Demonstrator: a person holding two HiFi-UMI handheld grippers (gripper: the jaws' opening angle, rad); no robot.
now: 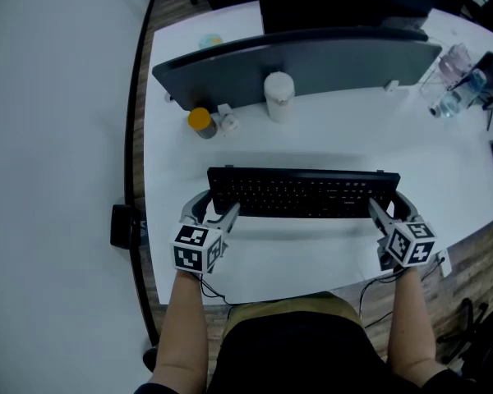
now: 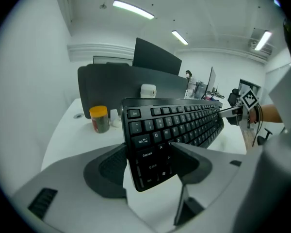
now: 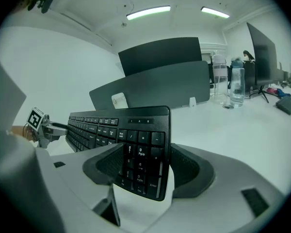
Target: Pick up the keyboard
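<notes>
**Keyboard gripped at both ends, seemingly just off the tabletop**

The white tabletop [image 1: 329,134] carries everything here. A long grey screen [image 1: 312,64] stands along its far side, and a dark monitor rises behind that.

The black keyboard [image 1: 300,194] lies parallel to the near edge, close to the person and roughly centred between the hands. A soft shadow falls on the tabletop along its near side, and both gripper views show it tipped up with white surface beneath. From this I judge that it is already clear of the tabletop, though not by much.

The left gripper [image 1: 216,209] has its jaws closed across the keyboard's left end, one pad on the far long edge and one on the near, over the Caps Lock and Shift keys. The right gripper [image 1: 392,210] clamps the right end the same way, across the number pad. Both holds look square, and the keyboard sits level between them.

Smaller things stand well apart from the lift:
- a white cup [image 1: 278,95] against the screen;
- a clear bottle [image 1: 456,95] toward the far right edge;
- a yellow-lidded jar [image 1: 201,122] toward the far left.

The grasp is done and the raise looks begun. What remains is to bring the keyboard higher while keeping both ends even.
</notes>
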